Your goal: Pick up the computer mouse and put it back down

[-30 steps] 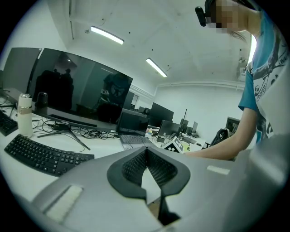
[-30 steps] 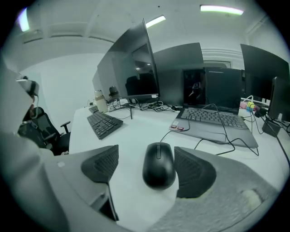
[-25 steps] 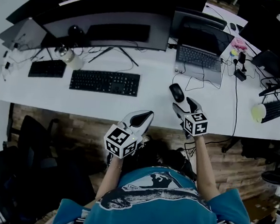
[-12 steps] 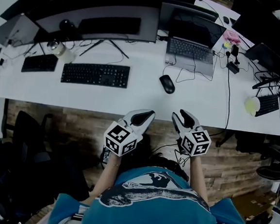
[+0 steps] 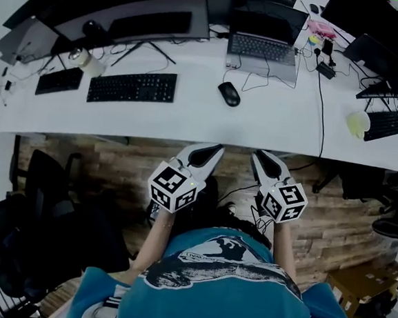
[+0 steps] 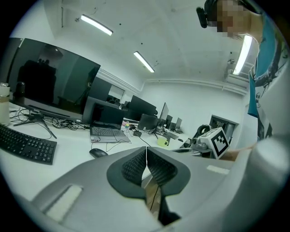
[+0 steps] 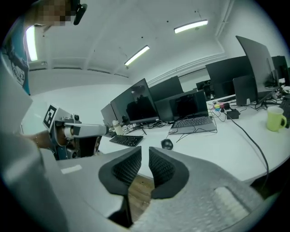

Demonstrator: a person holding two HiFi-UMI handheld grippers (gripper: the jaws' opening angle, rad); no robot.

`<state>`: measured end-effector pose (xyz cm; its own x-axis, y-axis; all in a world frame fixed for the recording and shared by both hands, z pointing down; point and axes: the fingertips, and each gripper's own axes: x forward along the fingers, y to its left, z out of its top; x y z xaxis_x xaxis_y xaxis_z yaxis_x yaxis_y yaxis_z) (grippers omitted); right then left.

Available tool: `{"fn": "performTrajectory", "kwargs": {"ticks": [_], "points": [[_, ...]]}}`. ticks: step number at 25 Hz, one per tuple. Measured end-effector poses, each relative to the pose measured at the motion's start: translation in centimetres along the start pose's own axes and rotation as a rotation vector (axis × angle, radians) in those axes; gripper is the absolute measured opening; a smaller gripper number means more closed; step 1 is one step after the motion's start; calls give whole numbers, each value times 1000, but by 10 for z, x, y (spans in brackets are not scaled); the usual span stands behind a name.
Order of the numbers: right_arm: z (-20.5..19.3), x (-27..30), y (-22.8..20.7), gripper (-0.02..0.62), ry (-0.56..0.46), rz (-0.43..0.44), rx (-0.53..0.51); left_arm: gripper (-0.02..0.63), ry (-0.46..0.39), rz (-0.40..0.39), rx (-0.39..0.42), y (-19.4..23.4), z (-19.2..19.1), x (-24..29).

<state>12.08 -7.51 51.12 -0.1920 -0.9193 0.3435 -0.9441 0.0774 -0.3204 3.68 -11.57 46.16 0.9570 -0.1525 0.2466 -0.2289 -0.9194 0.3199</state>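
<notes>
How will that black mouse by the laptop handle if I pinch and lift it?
The mouse looks small and hard-shelled, so probably light and stiff. Its smooth domed back may slip in a pinch. Lying flat on the desk, it should slide rather than roll.

- The head view looks steeply down from above the person's teal shirt (image 5: 216,281), taking in the near edge of the white desk (image 5: 188,123) and the wooden floor (image 5: 108,171) below it.
- The left gripper view rides just behind the left gripper (image 5: 212,149). It sits close on its own meeting jaws and faces almost level across the desk, with the other tool's marker cube (image 6: 216,141) at its right edge.
- The right gripper view rides behind the right gripper (image 5: 259,156). Its closing jaws, with nothing between them, fill the foreground, and it faces the same desk.
- All three views share the computer mouse (image 5: 228,93), the laptop (image 5: 263,48) and the black keyboard (image 5: 132,87) — seen from overhead in one and from low down in the other two.
</notes>
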Motion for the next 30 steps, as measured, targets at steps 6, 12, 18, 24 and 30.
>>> {"fn": "performTrajectory", "kwargs": {"ticks": [6,12,18,24,30], "points": [[-7,-38,6,3,-33,9,-25,17,14,-20,20,-50,-17,-4],[-24,-72,18,2,-16,40,-67,17,34,-16,22,-89,-41,-14],[-31,-95,24,2,-15,60,-95,17,32,-2,30,-116,-54,-23],[-34,-108,30,2,-25,85,-110,17,27,7,46,-134,-62,-30],[-31,-114,39,2,-33,110,-132,17,13,13,62,-141,-58,-33]]}}
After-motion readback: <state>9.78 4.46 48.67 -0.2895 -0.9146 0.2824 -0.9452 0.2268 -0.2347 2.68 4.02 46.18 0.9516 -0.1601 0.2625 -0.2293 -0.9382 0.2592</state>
